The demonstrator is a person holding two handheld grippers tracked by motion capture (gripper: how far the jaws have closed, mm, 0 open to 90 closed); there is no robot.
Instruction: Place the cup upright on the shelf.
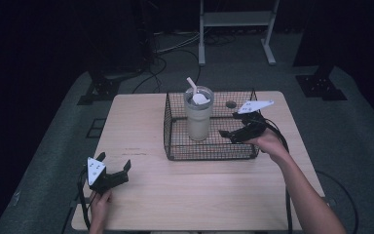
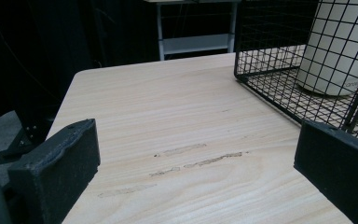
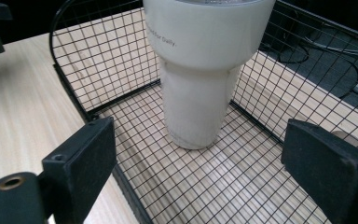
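One light wooden desk (image 1: 185,195) carries one black wire basket (image 1: 175,146), and the basket holds one tall cream tumbler (image 1: 198,122) standing upright. The tumbler has one straw (image 1: 191,84) leaning out of its top and a white piece resting at its mouth; what that piece is cannot be told. Two grippers are in play, one in each of the person's hands.

The right gripper (image 1: 229,126) is held over the right part of the basket, pointing left toward the tumbler, and its jaws are spread wide with nothing between them. In the right gripper view the tumbler (image 3: 205,79) stands on the mesh floor of the basket (image 3: 121,65) ahead of the gripper, roughly centred between the two jaws but apart from both.

The left gripper (image 1: 113,163) sits low at the near left part of the desk, well apart from the basket, its jaws also spread and empty. In the left gripper view the bare desk (image 2: 168,121) lies between the jaws, with a few pale scuff marks (image 2: 196,156) on the wood, and the basket (image 2: 270,60) with the tumbler (image 2: 340,46) inside stands off to the upper right.

Beyond the desk, on the grey floor, a pale metal frame (image 1: 236,29) stands among dark cables (image 1: 160,63).
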